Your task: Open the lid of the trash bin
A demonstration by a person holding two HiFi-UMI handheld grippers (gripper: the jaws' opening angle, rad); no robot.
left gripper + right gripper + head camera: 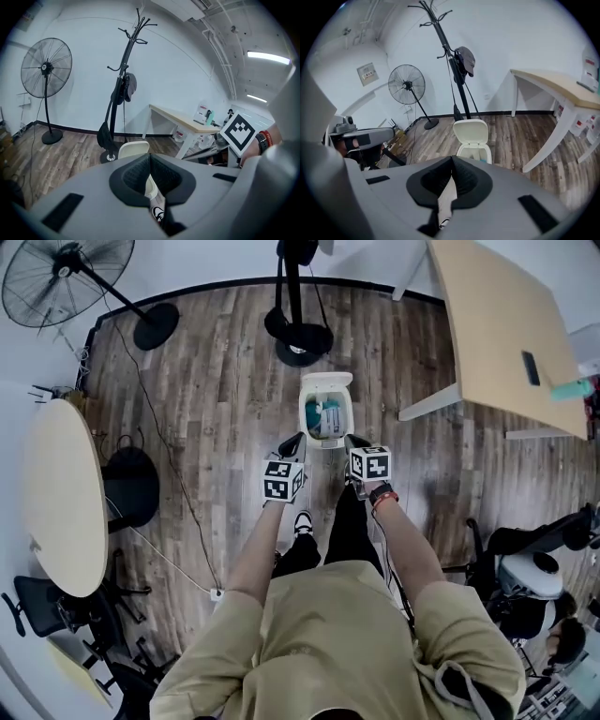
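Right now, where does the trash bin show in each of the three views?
Head view: the trash bin is at upper centre, lid open.
Left gripper view: only the top of its raised lid shows, low centre.
Right gripper view: just below centre, lid up.
Shared landmark: the coat stand behind it.

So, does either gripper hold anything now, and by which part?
Nothing is held. The left gripper and the right gripper both have their jaws together and empty; the trash bin stands apart, its lid up.
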